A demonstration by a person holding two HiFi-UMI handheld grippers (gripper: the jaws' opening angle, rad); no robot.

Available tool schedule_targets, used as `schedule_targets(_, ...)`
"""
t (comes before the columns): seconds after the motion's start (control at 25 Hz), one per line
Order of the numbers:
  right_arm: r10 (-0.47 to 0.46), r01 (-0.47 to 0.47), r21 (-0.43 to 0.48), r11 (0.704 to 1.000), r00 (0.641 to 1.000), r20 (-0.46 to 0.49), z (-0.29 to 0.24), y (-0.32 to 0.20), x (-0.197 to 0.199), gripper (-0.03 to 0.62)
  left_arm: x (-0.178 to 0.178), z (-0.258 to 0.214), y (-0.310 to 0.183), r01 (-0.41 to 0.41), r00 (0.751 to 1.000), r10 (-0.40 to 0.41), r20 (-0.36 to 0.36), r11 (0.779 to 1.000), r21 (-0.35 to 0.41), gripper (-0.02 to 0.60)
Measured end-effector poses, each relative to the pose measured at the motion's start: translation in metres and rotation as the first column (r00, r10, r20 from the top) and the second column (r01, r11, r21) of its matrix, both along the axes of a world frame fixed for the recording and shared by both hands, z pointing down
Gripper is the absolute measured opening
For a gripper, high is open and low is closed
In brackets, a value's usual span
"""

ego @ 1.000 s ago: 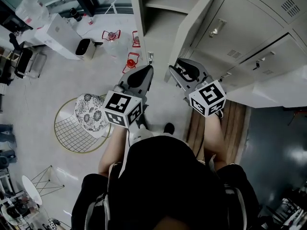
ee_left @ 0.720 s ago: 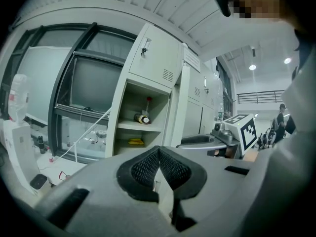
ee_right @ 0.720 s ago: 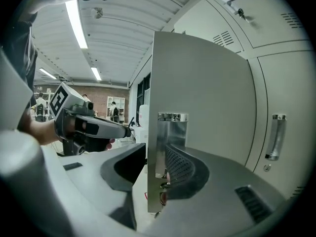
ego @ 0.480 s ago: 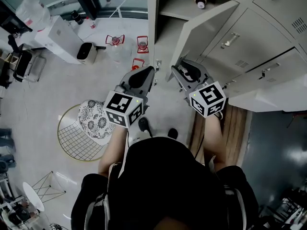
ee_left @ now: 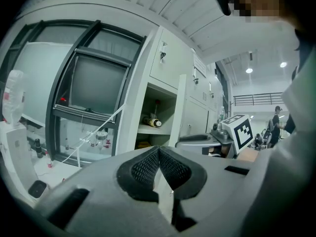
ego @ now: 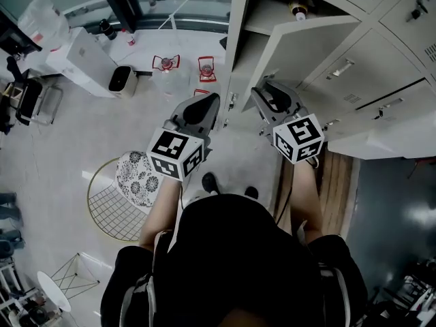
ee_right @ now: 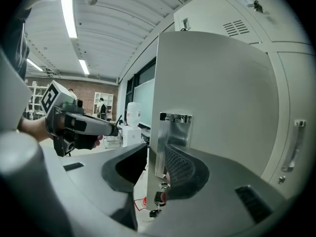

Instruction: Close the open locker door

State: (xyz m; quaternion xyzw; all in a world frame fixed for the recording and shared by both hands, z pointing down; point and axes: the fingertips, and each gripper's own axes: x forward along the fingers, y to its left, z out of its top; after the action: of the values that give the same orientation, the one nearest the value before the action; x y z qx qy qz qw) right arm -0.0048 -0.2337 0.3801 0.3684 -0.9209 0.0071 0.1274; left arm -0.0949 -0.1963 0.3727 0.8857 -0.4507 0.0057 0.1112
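R tool moved onto locker door edge, jaws closing; L tool pressed together.

The person wears a black top with grey straps over the shoulders, and dark shoes. The left gripper and right gripper have smooth grey shells and black, finely ribbed pads. Each carries a white cube printed with black square markers. A thin dark cable trails beside the right forearm.
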Motion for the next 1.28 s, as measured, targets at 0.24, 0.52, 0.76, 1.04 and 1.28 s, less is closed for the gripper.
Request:
schedule_targets(0.24, 0.048, -0.048, 0.007, 0.999, 0.999, 0.0, 0.0, -0.013, -0.009, 0.104, -0.012, 0.003, -0.015, -0.044, 0.999, 0.044, -0.007, 0.999, -0.001, 0.017)
schedule_targets(0.52, 0.093, -0.093, 0.012, 0.996, 0.996, -0.008, 0.001, -0.029, -0.014, 0.098, -0.016, 0.005, -0.027, -0.09, 0.996, 0.09, -0.01, 0.996, 0.0, 0.017)
schedule_targets(0.76, 0.134, -0.133, 0.024, 0.991, 0.99, -0.032, 0.001, -0.047, -0.022, 0.095, -0.025, 0.009, -0.031, -0.11, 0.994, 0.11, -0.009, 0.994, -0.005, 0.017)
schedule_targets(1.04, 0.201, -0.2, 0.024, 0.979, 0.979, -0.032, 0.001, -0.07, -0.029, 0.092, -0.036, 0.015, -0.039, -0.119, 0.993, 0.119, -0.023, 0.993, -0.016, 0.017)
schedule_targets(1.28, 0.24, -0.239, 0.03, 0.97, 0.97, -0.031, 0.002, -0.085, -0.032, 0.092, -0.041, 0.02, -0.046, -0.118, 0.992, 0.117, -0.036, 0.993, -0.025, 0.017)
